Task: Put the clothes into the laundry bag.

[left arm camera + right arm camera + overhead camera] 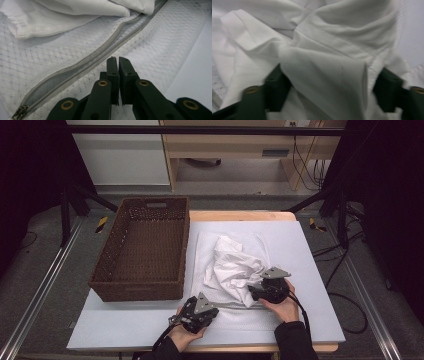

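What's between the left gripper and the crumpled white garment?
In the left gripper view, the mesh bag with its grey zipper running across lies between the left gripper and the white garment.

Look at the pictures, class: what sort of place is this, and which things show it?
Probably a lab or recording workspace, not a home. A metal frame rail runs overhead, loose cables trail on the floor, and a person works handheld grippers over a padded table holding a wicker basket and white cloth.

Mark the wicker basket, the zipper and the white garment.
wicker basket (pixel 134 290), high view, near outer wall.
zipper (pixel 82 66), left gripper view, middle of the grey tape.
white garment (pixel 329 75), right gripper view, fold between the jaws.
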The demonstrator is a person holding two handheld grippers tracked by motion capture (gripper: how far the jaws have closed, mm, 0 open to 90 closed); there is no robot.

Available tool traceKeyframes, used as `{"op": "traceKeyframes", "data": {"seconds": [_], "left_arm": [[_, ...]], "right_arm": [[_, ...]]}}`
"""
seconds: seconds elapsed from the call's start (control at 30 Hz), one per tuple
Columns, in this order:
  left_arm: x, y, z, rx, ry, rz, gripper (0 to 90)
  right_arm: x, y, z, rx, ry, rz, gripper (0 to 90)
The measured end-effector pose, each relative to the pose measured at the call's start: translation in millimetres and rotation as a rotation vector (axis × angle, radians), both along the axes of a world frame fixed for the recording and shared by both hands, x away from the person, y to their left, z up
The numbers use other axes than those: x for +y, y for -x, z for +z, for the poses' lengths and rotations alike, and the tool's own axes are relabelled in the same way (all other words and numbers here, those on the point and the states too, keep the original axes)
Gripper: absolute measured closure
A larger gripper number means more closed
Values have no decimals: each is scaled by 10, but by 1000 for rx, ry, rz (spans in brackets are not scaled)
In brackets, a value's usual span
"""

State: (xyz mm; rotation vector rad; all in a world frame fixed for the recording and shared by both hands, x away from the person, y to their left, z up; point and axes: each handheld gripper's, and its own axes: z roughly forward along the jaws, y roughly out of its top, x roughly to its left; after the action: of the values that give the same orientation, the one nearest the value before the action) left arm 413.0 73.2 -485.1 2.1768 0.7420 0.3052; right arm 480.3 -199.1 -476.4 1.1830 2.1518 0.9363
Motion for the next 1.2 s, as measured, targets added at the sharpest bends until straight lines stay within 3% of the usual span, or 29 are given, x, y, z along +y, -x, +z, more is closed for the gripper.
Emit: {"op": "traceKeyframes", "data": {"seconds": [0.1,0.17,0.23,0.4,0.47,0.5,0.63,0.73,0.83,0.93,1.03,1.07,1.2], "left_arm": [[4,-4,-2,3,3,0,882],[5,-4,-4,2,3,0,883],[3,2,-6,-3,3,0,882],[0,7,-8,-7,3,4,884],[0,6,-7,-5,2,6,885],[0,5,-6,-4,2,6,885],[3,6,0,0,4,7,882],[10,19,4,-2,6,1,884],[14,39,13,-3,6,-2,894],[22,48,34,-7,10,2,898],[28,46,41,-2,15,3,899],[27,45,39,-1,13,2,899],[6,55,18,3,7,-2,899]], "right_arm": [[-50,32,38,0,-23,-3,643],[-98,60,82,-7,-26,-24,699],[-196,98,145,-33,-9,-77,713],[-606,233,223,-67,-32,-207,710],[-707,269,187,-69,-32,-227,703],[-734,280,159,-63,-55,-233,699],[-673,217,54,-25,-10,-226,621],[-603,194,16,-11,14,-216,447],[-599,263,117,-39,7,-199,294],[-626,397,338,-107,-44,-196,220],[-611,540,586,-190,-108,-164,239],[-565,598,667,-215,-127,-129,263],[-315,681,745,-222,-130,-24,350]]}}
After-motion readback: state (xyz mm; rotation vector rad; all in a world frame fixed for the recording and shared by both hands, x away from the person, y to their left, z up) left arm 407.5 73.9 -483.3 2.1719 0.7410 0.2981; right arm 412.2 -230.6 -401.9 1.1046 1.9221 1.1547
